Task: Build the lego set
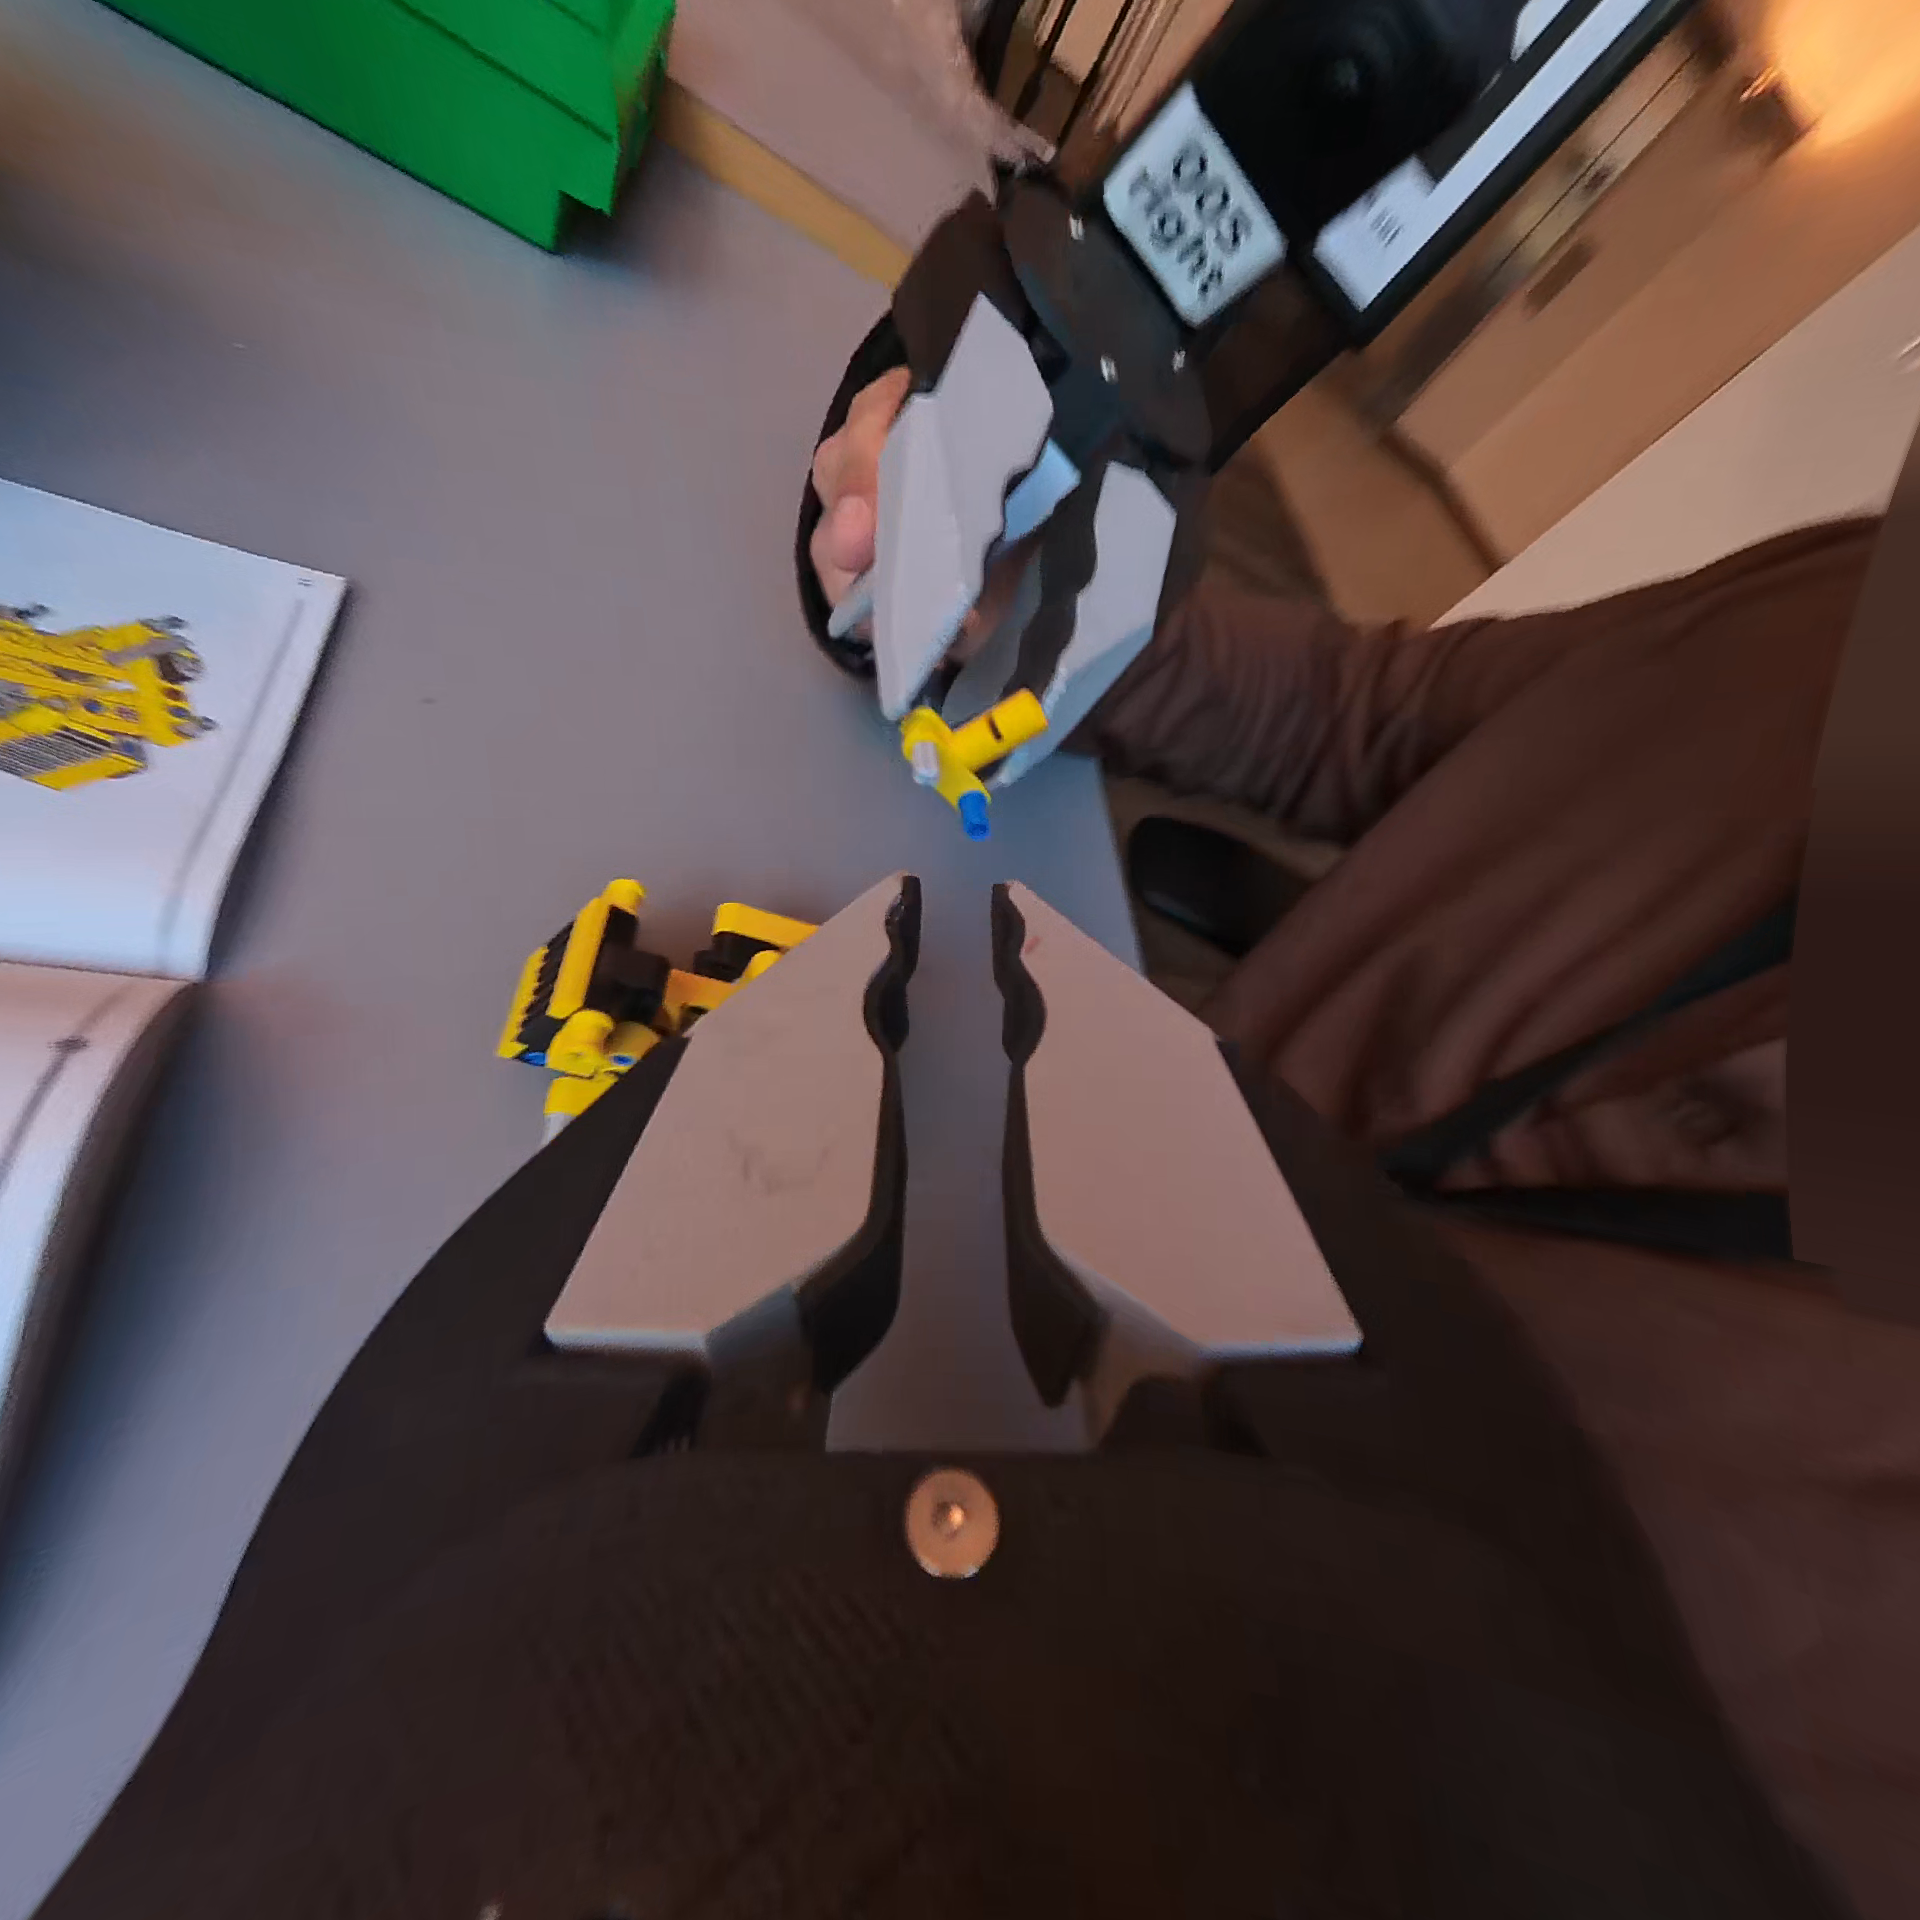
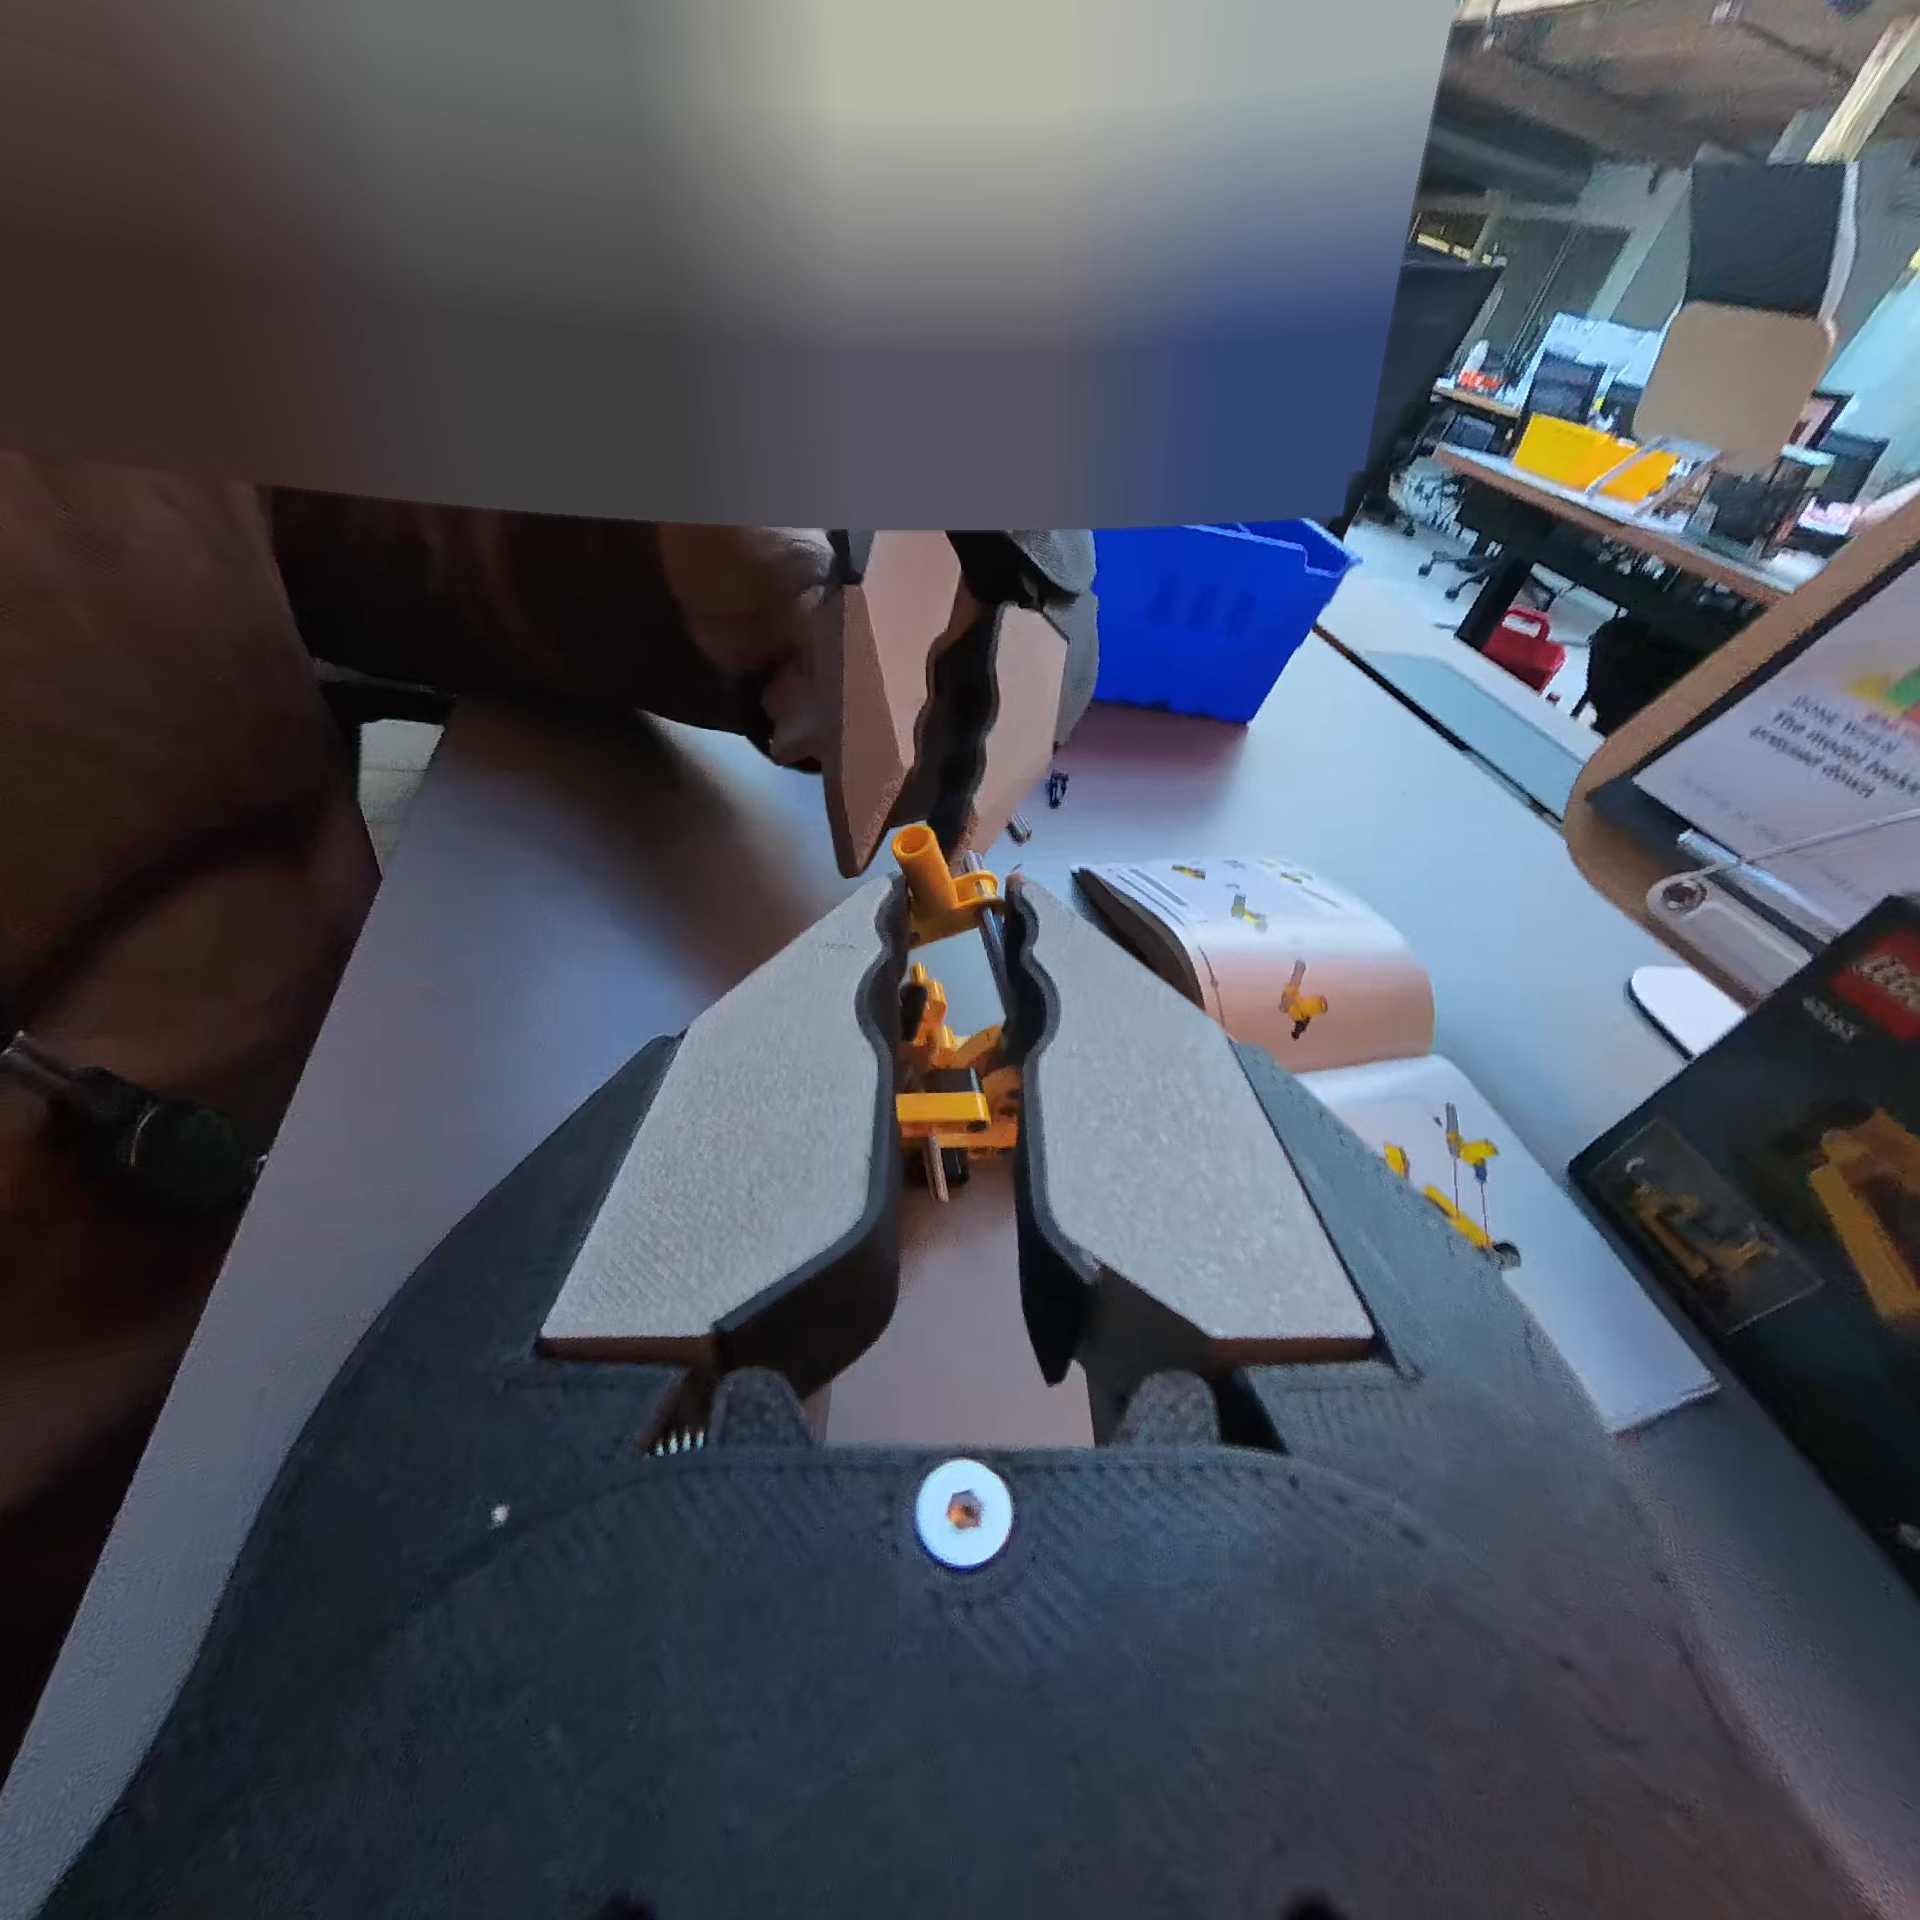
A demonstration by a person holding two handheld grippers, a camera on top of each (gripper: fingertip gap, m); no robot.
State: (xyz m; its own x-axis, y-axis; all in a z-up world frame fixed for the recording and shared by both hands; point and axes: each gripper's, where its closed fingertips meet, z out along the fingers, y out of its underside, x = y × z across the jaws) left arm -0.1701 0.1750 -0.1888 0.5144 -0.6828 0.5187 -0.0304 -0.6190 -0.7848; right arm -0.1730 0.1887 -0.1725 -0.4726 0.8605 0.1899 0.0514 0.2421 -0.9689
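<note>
Your right gripper (image 2: 951,894) clamps a small yellow connector piece (image 1: 971,743) at its tips; your left gripper (image 1: 954,899) gapes empty; the part-built yellow model (image 1: 623,987) lies beside its jaws, unjoined

Grey table (image 2: 1351,790); workshop desks (image 2: 1621,520) behind, perhaps a window's glow.
</note>
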